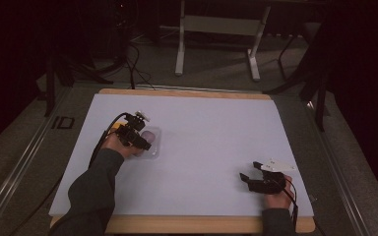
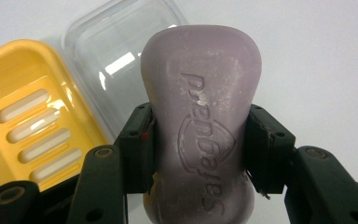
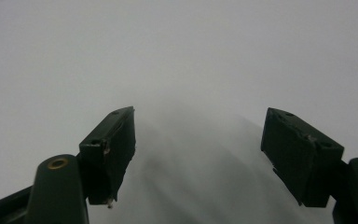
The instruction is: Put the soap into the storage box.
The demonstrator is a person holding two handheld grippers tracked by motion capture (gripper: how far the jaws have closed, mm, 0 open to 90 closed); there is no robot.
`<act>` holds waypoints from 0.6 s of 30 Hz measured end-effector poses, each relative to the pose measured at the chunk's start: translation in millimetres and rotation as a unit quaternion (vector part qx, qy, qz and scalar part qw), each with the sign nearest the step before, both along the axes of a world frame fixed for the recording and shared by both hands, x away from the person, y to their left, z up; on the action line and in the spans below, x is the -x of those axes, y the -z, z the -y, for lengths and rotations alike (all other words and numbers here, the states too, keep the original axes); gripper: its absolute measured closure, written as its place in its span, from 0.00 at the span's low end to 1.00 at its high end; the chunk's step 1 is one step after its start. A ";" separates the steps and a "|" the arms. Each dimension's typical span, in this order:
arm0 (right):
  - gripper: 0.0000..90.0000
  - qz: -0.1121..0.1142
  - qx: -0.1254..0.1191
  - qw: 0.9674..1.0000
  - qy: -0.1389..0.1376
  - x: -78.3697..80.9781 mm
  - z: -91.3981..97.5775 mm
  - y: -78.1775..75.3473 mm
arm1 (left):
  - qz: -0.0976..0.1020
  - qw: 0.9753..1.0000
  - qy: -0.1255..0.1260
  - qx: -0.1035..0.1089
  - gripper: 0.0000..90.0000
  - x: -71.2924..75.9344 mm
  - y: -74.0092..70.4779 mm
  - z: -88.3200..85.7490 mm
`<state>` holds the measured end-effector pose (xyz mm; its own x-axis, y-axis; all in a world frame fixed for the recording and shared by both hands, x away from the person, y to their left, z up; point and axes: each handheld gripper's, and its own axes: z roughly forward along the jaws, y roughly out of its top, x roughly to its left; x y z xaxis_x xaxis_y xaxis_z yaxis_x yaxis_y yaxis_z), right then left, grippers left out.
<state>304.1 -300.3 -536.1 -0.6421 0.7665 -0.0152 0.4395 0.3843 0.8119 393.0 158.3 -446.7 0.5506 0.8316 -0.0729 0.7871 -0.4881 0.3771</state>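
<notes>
Left gripper (image 2: 198,144) clamps the purple soap bar (image 2: 200,121) by its waist, poised just above the yellow soap dish (image 2: 32,121) and clear lid (image 2: 116,51) near the table's (image 1: 216,123) left edge, right gripper (image 3: 198,154) idling agape, so lower it level, centred over the slots.

The soap bar (image 2: 200,135) looks matt and waxy, pale purple, with pressed letters and some white dusty scuffs. The yellow dish (image 2: 25,121) is glossy hard plastic with smooth slots. The clear lid (image 2: 107,60) is transparent shiny plastic. The left tongs (image 2: 198,151) seem to be black matt plastic with brass-coloured rivets. The tabletop (image 1: 216,132) carries a smooth matt white sheet, perhaps paper, over a wooden edge (image 1: 187,224).
</notes>
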 end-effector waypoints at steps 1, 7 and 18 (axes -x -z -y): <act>0.29 0.000 0.000 1.000 0.000 0.0 0.0 0.0 | 0.000 1.000 -0.002 0.001 0.56 -0.1 -0.2 -0.8; 0.29 0.000 0.000 1.000 0.000 0.0 0.0 0.0 | 0.002 1.000 -0.011 0.003 0.56 -0.8 -0.9 -6.6; 0.29 0.000 0.000 1.000 0.000 0.0 0.0 0.0 | 0.003 1.000 -0.027 0.007 0.56 -2.2 -2.0 -15.3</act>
<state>304.1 -300.3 -536.1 -0.6420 0.7665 -0.0154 0.4395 0.3844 0.8118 395.2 173.6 -444.7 0.5061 0.8586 -0.0817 0.8095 -0.4402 0.3885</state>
